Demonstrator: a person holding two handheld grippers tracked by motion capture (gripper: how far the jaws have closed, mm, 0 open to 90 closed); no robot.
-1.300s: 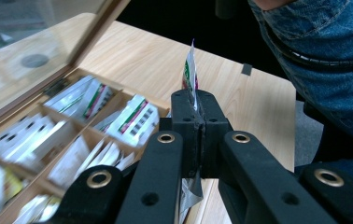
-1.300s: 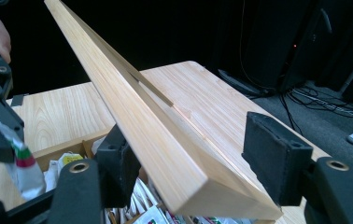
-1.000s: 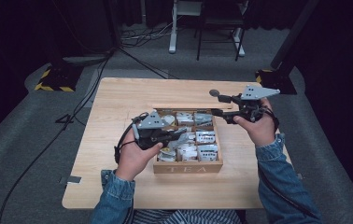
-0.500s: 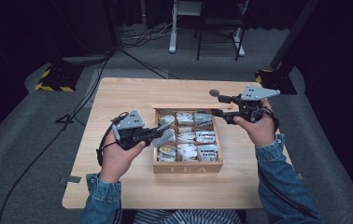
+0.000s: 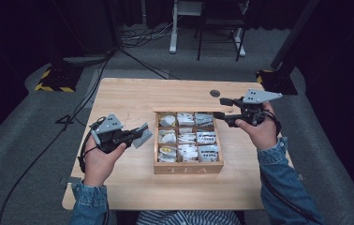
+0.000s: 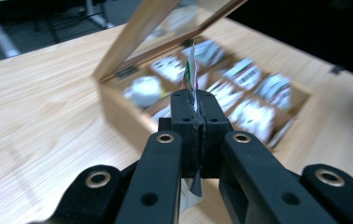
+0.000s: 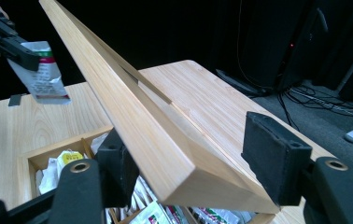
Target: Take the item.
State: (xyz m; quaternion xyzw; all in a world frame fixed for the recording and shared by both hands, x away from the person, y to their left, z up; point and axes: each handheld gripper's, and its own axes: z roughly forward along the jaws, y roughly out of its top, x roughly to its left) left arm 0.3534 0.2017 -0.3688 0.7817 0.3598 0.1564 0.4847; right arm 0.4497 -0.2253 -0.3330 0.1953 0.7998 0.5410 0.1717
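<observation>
One tea packet (image 5: 142, 136) is hanging clamped in the left gripper (image 5: 135, 135) over the table (image 5: 128, 98), left of the wooden tea box (image 5: 188, 168) with nine packet-filled compartments. The right gripper (image 7: 198, 168) is standing half open around the lid (image 7: 132, 112), one pad touching.

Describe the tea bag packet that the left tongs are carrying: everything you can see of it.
The tea bag packet is a flat, white paper-like sachet with a red and green band and small print. The left tongs are shut on it, pinching it edge-on so it sticks out past the jaw tips and below them. It hangs in the air over the table, left of the open tea box, touching nothing but the pads. The right gripper view shows it slightly creased.
</observation>
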